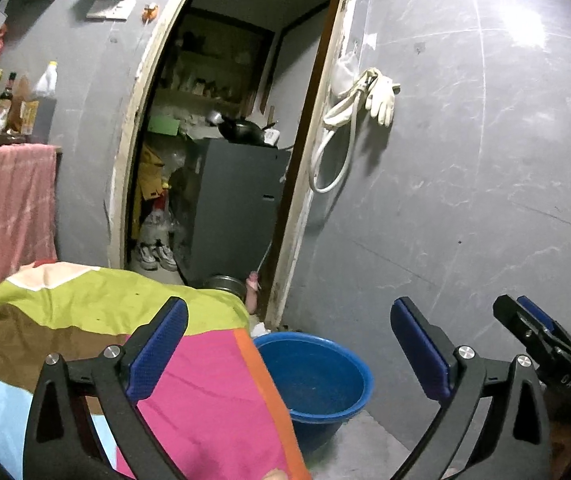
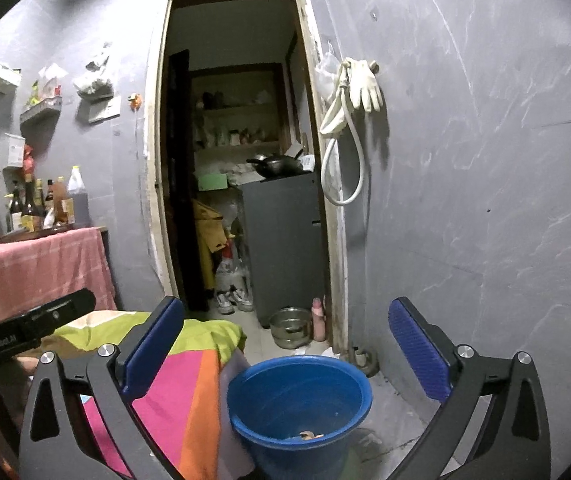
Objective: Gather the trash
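Cloth point(image 2: 189, 384): bright colors, right beside the bucket.
Bucket point(image 2: 299, 404): blue, on the floor, small scraps point(image 2: 310, 435) inside.
Left gripper point(image 1: 289, 348): jaws wide apart, holding nothing.
Right gripper point(image 2: 285, 344): jaws wide apart, holding nothing, above the bucket.

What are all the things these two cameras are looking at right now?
Round plastic bucket: one, blue, on the floor by the wall; small orange scraps at its bottom.
Patchwork cloth: one, pink, green, orange, left of the bucket.
Metal pot: one, silver, on the floor in the doorway.
Rubber gloves: a pair, whitish, hanging on the grey wall.
Looped hose: one, white, hanging below the gloves.
Checked towel: one, pink, draped over a table.
Bottles: several, mixed colours, on that table.
Sneakers: a pair, pale, inside the doorway.
Left gripper: open, empty.
Right gripper: open, empty.
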{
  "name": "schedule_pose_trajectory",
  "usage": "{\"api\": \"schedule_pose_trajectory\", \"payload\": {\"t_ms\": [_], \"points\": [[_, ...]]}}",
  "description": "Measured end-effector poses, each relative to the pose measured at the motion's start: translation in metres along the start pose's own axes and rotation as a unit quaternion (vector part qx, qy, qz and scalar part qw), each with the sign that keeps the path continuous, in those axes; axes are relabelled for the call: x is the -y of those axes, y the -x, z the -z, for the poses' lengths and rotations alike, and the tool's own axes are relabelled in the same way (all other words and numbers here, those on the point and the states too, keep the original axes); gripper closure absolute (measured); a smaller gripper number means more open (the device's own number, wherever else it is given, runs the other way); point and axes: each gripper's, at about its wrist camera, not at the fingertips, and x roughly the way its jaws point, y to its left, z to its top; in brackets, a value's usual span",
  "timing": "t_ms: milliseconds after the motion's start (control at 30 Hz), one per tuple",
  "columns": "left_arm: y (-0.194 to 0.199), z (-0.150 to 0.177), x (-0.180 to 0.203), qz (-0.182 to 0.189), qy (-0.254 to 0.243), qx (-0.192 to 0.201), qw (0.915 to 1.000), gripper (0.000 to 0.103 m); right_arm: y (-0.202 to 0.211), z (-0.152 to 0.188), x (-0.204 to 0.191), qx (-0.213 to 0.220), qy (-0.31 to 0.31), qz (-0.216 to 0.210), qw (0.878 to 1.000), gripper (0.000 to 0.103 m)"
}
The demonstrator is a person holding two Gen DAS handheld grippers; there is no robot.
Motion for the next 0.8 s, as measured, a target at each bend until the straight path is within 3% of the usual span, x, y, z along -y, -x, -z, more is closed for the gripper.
{"api": "schedule_pose_trajectory", "payload": {"t_ms": [300,800], "points": [[0.035,0.021,0.010,-0.019,-0.019,0.010,0.9996,0.002,0.043,0.009,-0.010,0.019,0.002,0.013,1.000,0.000],[0.073,0.084,0.013,-0.075,-0.048,0.026,0.9957,0.002,0.080,0.055,-0.016,-0.001,0.014,0.024,1.000,0.000]]}}
